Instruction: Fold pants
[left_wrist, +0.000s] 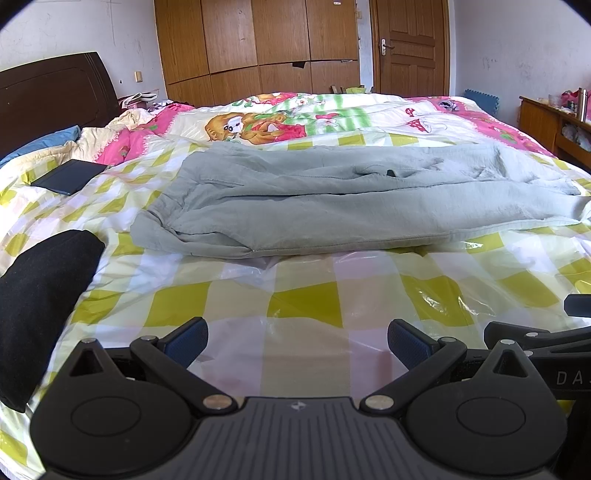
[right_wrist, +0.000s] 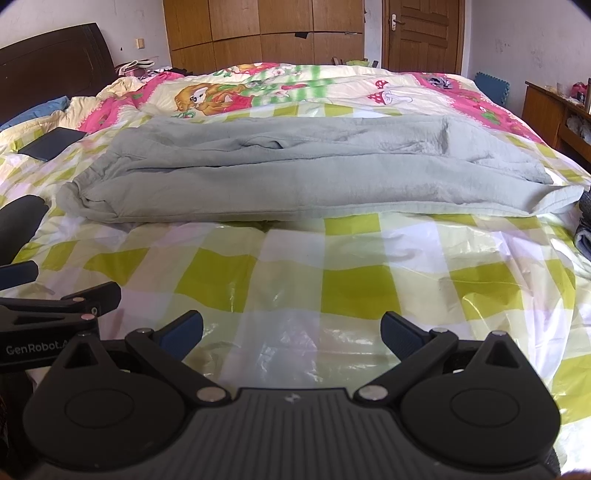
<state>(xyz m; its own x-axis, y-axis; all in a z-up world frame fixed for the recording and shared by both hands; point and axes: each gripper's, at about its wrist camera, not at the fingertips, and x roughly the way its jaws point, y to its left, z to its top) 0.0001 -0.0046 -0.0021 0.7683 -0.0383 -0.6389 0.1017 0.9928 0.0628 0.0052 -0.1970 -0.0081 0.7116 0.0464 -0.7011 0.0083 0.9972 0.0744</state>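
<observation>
Bedroom, bed (left_wrist: 295, 295) under a checked plastic sheet. Left wrist view: one pair of grey pants (left_wrist: 332, 199) lies lengthwise across the middle, waist left, legs right, already doubled leg on leg. Left gripper (left_wrist: 297, 341) hovers near, spread wide, empty. One dark tablet (left_wrist: 68, 176) far left. Right wrist view: right gripper (right_wrist: 291, 332) likewise wide and empty, near the pants (right_wrist: 295, 177). Judged next: take the leg hems at the right, both layers together, and carry them to the waist, edges square
</observation>
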